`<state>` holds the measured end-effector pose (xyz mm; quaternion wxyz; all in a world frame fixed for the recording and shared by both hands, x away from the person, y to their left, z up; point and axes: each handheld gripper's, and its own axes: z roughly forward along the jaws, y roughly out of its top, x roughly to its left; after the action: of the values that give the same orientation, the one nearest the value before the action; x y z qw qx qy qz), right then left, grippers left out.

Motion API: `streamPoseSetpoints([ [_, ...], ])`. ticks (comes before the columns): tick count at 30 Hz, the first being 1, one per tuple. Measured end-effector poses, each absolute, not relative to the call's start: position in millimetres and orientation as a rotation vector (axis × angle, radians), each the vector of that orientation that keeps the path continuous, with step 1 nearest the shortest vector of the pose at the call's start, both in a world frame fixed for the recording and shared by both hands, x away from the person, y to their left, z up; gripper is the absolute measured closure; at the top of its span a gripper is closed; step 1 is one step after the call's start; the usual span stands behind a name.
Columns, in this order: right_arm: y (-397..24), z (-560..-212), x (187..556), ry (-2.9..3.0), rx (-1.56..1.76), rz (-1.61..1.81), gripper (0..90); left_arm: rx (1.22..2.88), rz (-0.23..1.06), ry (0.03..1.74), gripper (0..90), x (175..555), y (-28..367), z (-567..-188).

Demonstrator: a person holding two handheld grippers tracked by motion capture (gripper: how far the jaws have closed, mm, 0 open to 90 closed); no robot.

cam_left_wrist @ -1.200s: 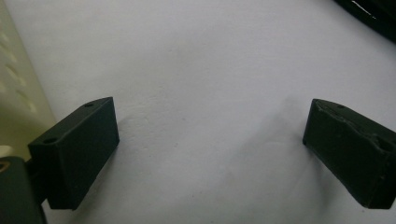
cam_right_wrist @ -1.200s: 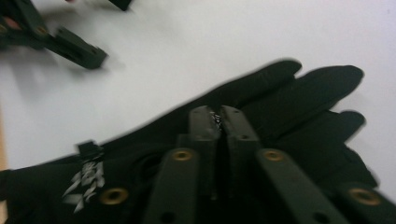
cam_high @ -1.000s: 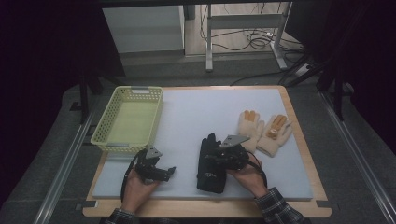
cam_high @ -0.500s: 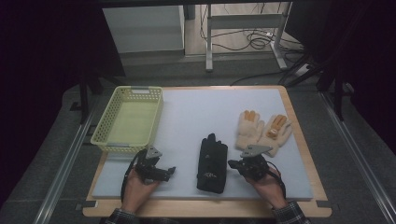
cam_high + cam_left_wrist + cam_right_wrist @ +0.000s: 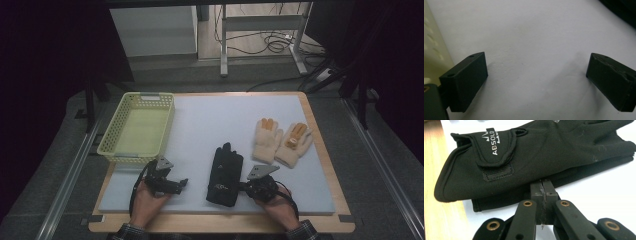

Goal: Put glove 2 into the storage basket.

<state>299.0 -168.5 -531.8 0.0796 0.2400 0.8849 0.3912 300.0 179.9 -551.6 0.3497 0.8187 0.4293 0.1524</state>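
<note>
A black glove (image 5: 225,175) lies flat on the pale mat, fingers pointing away from me; its cuff strap with white lettering is close in the right gripper view (image 5: 536,152). My right gripper (image 5: 244,188) rests just right of the glove's cuff. Its jaws (image 5: 542,185) are shut, pressed together with nothing between them, and the tips are at the glove's side edge. My left gripper (image 5: 182,183) sits on the mat left of the glove. It stands open (image 5: 536,80) over bare mat. The glove's corner (image 5: 621,10) shows beyond it.
A yellow mesh basket (image 5: 107,145) stands at the mat's left, its wall beside my left jaw (image 5: 431,50). Two cream gloves (image 5: 265,140) (image 5: 295,145) lie at the right. The wooden table edge (image 5: 320,130) frames the mat (image 5: 215,120).
My right hand has come off the black glove and moved right and toward the front edge. Its jaws have closed. The glove now lies flat. The left hand has not moved.
</note>
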Motion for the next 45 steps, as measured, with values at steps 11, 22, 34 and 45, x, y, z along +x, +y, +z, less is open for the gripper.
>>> streamPoseSetpoints([
  [11, -143, -534, 305, 2.636, 0.692, 1.165, 88.6, 2.134, 0.398, 1.154, 3.5, 291, 197, -550],
  [22, -118, -535, 319, 2.613, 0.708, 1.149, 88.5, 2.125, 0.395, 1.132, 3.5, 289, 200, -552],
  [34, -98, -536, 338, 2.596, 0.704, 1.13, 88.1, 2.126, 0.398, 1.134, 5.1, 289, 201, -552],
  [45, -90, -536, 345, 2.592, 0.721, 1.133, 86.6, 2.112, 0.399, 1.151, 7.9, 289, 201, -552],
])
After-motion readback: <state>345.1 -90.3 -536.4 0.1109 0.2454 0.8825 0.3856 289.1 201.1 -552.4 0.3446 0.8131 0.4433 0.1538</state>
